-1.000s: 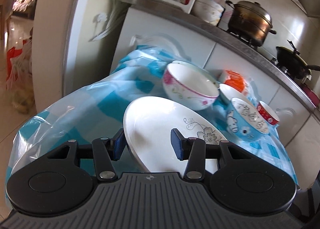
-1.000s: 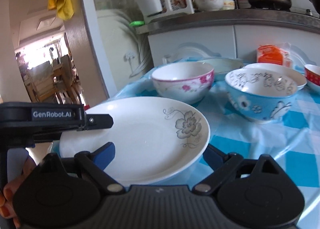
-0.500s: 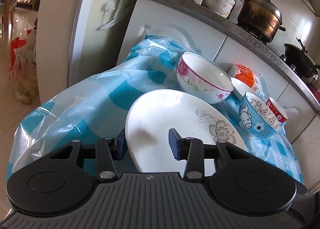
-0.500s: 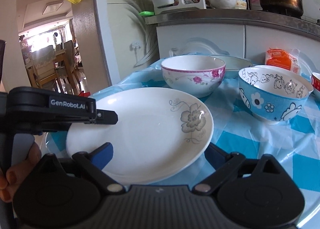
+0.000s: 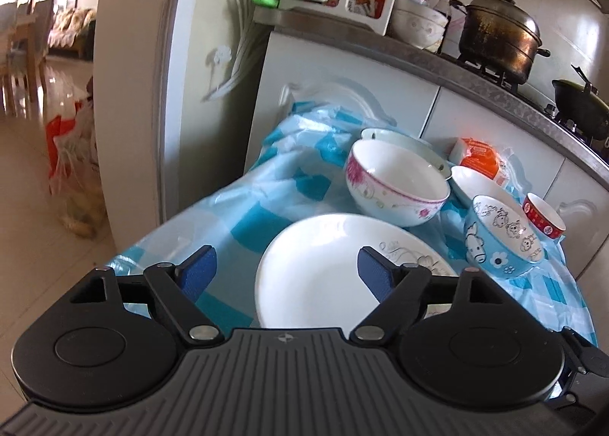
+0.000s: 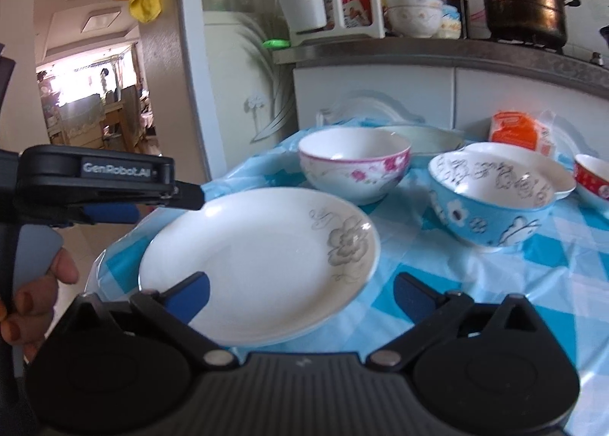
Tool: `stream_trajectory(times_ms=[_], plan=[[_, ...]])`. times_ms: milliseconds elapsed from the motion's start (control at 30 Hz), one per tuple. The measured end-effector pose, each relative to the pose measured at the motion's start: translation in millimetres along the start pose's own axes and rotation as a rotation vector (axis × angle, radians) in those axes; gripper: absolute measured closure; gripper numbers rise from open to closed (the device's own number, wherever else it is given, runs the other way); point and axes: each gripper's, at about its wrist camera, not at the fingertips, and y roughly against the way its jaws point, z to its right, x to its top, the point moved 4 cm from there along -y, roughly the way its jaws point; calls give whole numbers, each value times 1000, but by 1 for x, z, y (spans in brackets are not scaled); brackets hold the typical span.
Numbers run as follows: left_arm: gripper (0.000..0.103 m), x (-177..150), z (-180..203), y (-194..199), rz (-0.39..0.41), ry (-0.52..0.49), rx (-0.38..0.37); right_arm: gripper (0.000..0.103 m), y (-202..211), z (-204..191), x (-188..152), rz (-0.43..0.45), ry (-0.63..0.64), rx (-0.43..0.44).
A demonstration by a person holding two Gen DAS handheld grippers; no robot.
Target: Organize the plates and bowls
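A white plate with a grey flower [image 5: 327, 268] [image 6: 259, 261] lies flat on the blue checked tablecloth near the table's near corner. My left gripper [image 5: 283, 276] is open, its fingers spread either side of the plate's left rim and above it; its body also shows in the right wrist view [image 6: 99, 181]. My right gripper [image 6: 300, 293] is open and empty, straddling the plate's near edge. Behind the plate stand a pink-flowered white bowl [image 5: 396, 184] [image 6: 354, 163], a blue cartoon bowl [image 5: 502, 234] [image 6: 491, 200], a small red bowl [image 5: 542, 215] [image 6: 593, 179] and shallow white dishes [image 5: 475, 179] [image 6: 418, 137].
An orange packet [image 5: 479, 160] [image 6: 517, 129] lies at the table's back. Behind is a white cabinet with a counter [image 5: 437, 59] carrying a utensil rack, bowls, a steel pot [image 5: 498, 36] and a wok. A white fridge side [image 5: 152, 93] stands left; the table edge drops to the floor there.
My left gripper has let go of the plate's rim, opened wide and drawn back. The plate now rests flat on the cloth. My right gripper stays open.
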Motion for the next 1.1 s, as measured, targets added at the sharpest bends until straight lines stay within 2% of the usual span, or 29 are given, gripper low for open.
stream_trajectory(times_ms=[133, 433, 733, 1100], plan=[[0, 6, 11, 10, 46, -46, 22, 1, 9, 9, 4, 32, -16, -44], [0, 8, 32, 24, 77, -101, 25, 1, 36, 35, 9, 112, -63, -137], [0, 4, 68, 37, 86, -172, -13, 1, 61, 61, 0, 123, -165, -186], [0, -12, 97, 53, 84, -276, -44, 1, 86, 78, -11, 125, -201, -231]])
